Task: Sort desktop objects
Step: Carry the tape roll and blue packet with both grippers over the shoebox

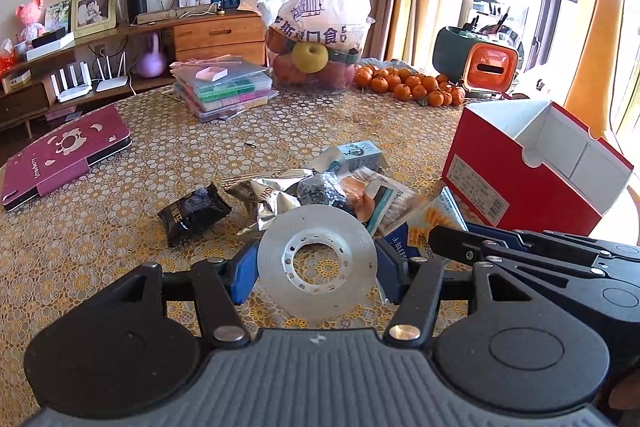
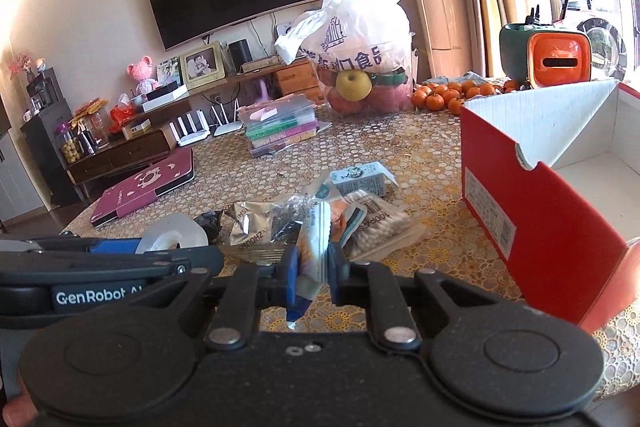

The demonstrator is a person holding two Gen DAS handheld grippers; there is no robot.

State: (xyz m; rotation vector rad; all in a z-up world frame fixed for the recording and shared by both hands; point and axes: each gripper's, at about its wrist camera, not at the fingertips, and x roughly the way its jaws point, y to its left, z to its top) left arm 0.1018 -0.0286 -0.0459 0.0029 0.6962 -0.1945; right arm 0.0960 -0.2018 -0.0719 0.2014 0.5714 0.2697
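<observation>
- Looking along the left gripper (image 1: 316,269): its blue fingers pinch a clear tape roll (image 1: 317,261) by both sides, above the lace-covered table (image 1: 120,227). Snack packets (image 1: 280,193) are heaped at 12 o'clock, the open red box (image 1: 532,167) at 2 o'clock.
- Right view: the right gripper (image 2: 313,277) clamps a thin packet (image 2: 314,247) edge-on; cotton swabs (image 2: 378,223) just past it at 1 o'clock, the red box at 3 o'clock.
</observation>
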